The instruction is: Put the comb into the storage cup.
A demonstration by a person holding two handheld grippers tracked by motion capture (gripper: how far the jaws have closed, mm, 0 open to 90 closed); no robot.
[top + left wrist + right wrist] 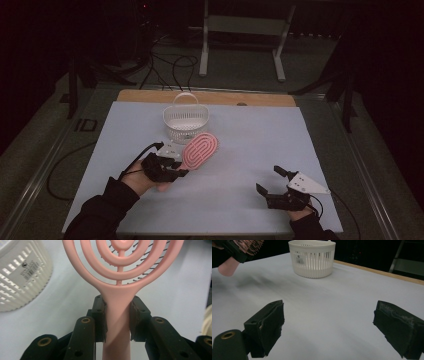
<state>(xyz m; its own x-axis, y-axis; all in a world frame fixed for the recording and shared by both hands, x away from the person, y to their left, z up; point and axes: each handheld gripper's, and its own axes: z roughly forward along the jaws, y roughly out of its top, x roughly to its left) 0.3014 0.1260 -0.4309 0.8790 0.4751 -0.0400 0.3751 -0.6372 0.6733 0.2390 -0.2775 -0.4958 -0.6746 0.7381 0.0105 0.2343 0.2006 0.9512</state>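
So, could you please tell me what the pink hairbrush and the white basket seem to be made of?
The pink hairbrush looks like moulded plastic with a smooth matte finish: its looped ribs and handle form one even-coloured piece, with thin dark bristles behind. The white basket also seems plastic, slightly glossy: thin uniform slats and a rolled rim suggest moulding, and a printed label sticks to its wall.

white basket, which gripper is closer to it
Left. The left gripper, clamped on the pink hairbrush, sits just in front of the basket; the right gripper rests open, far off.
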